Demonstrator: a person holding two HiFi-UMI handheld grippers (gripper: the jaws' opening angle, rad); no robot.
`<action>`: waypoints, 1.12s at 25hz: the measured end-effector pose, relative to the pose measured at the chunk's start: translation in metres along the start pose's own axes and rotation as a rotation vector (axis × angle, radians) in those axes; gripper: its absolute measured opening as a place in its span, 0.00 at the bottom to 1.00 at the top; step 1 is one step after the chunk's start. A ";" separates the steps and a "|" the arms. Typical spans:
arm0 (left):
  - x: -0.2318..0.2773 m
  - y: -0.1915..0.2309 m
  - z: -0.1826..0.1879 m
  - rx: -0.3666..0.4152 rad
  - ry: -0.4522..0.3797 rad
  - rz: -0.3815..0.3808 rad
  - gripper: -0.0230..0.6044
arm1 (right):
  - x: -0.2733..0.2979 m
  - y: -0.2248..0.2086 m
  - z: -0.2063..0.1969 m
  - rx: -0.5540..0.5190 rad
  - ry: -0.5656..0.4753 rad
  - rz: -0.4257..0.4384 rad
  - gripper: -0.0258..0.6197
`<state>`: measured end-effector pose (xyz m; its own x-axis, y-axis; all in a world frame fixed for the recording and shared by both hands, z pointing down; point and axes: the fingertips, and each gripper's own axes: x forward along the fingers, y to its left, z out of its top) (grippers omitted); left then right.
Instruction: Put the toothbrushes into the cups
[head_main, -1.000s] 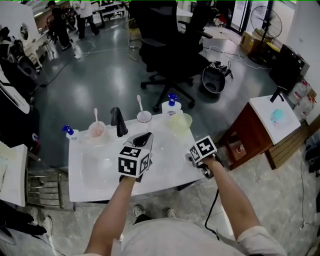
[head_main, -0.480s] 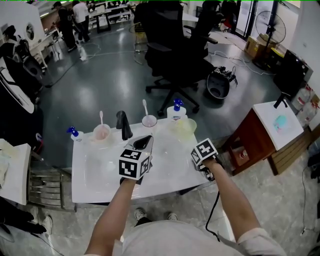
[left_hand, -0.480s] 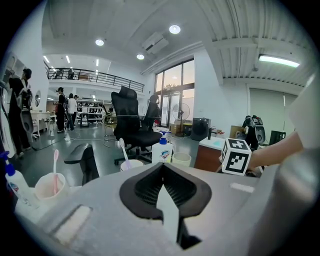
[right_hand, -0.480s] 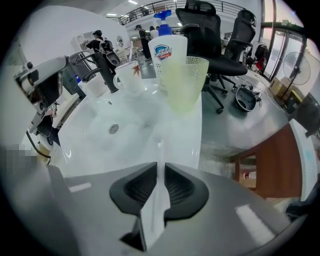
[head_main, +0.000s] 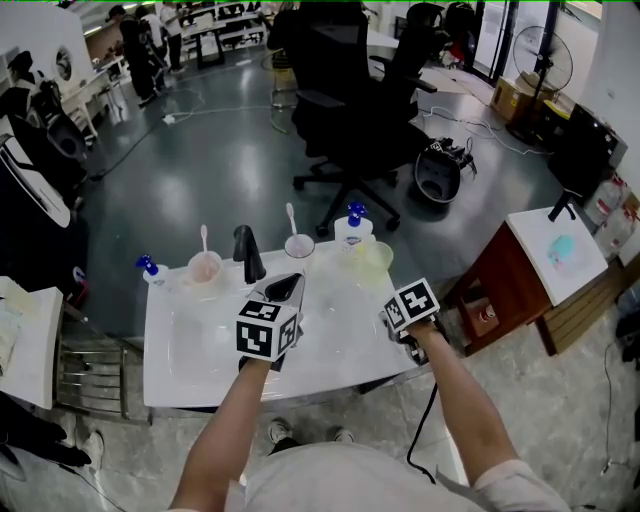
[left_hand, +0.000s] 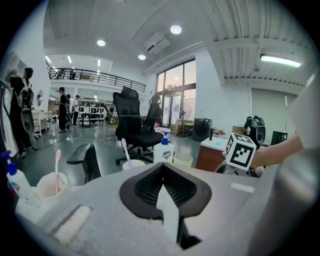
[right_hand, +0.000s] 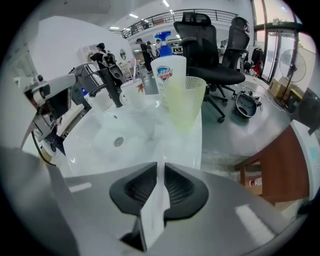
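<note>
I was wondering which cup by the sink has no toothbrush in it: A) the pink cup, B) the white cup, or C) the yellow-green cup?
C: the yellow-green cup stands empty, while the pink cup holds a pink toothbrush and the white cup a white toothbrush.

We hold our left tool (head_main: 284, 288) mid-frame, nearly level, jaws together; our right tool (head_main: 412, 345), lower right of it, tilts steeply down, jaws just closing pad-to-pad.

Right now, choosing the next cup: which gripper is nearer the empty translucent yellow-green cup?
Right. The right gripper, jaws just closed empty, hangs just before the translucent yellow-green cup; the left gripper sits farther left, over the white sink.
</note>
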<state>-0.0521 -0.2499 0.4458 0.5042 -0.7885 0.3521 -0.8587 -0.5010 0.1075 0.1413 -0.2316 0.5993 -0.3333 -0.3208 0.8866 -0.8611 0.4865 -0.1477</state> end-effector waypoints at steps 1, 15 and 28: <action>0.000 0.000 0.000 0.000 0.000 0.001 0.05 | -0.002 0.001 0.004 -0.001 -0.020 0.004 0.11; -0.002 0.004 0.007 -0.009 -0.015 0.037 0.05 | -0.038 0.023 0.055 -0.028 -0.236 0.101 0.11; -0.009 0.005 0.011 -0.024 -0.029 0.090 0.05 | -0.074 0.043 0.094 -0.061 -0.408 0.186 0.10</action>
<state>-0.0598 -0.2496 0.4331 0.4269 -0.8404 0.3340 -0.9025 -0.4192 0.0986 0.0934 -0.2631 0.4861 -0.6150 -0.5116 0.6000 -0.7520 0.6094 -0.2512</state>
